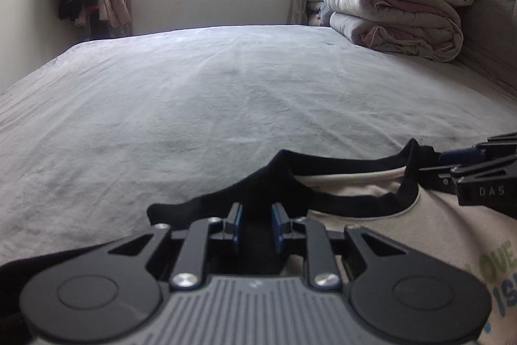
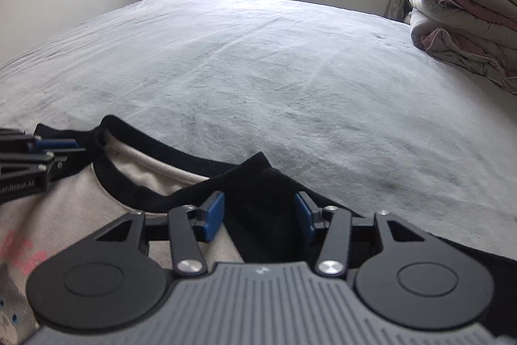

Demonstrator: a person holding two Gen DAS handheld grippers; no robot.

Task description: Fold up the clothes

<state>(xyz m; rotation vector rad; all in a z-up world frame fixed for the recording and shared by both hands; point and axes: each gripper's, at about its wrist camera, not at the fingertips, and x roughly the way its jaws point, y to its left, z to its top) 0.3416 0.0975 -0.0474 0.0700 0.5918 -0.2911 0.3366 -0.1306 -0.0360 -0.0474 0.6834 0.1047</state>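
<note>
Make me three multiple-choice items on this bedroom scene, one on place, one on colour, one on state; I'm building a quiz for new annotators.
1. Where does the folded quilt stack lie?
A. at the far right of the bed, by the headboard
B. on the floor under the window
C. in the middle of the bed

2. What colour is the sweatshirt's collar band?
A. white
B. black
C. red

3. How do the right gripper's pads stand?
A. apart, with black shoulder fabric between them
C. tight together on the bedsheet
B. hidden from view

Answers:
1 A: the folded quilt stack sits beside the headboard on the bed.
2 B: the collar band is black around the beige sweatshirt.
3 A: the right gripper shows a wide gap between its blue pads.
</note>
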